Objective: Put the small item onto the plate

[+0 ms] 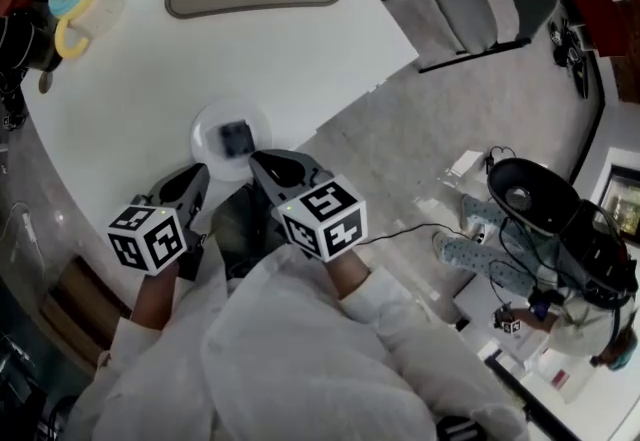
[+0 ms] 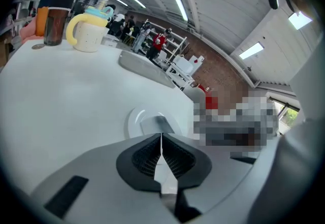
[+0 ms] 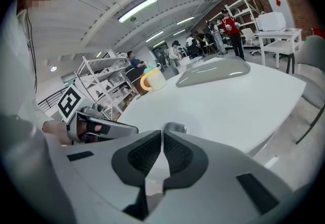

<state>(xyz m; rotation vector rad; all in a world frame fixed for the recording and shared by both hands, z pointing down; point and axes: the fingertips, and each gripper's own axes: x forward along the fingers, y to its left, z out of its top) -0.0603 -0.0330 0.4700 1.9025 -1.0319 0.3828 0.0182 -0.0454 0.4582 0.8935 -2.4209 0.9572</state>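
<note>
Left claw (image 2: 161, 136) and right claw (image 3: 163, 134) are each pressed together and empty, side by side at the table (image 1: 120, 99) edge. The item (image 1: 236, 137) lies on the plate (image 1: 205, 124), just ahead of both tips. A mug (image 1: 75, 4) stands well beyond, leftward.

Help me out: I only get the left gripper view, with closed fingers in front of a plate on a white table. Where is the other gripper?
Observer: The right gripper is just to the right of yours at the near edge of the table. Its tip is by the plate's rim, and its fingers are shut with nothing between them.
Operator: And the grey thing on the plate, is it properly on it?
Observer: Yes. From above, the small dark item lies near the middle of the plate, well inside the rim.
</note>
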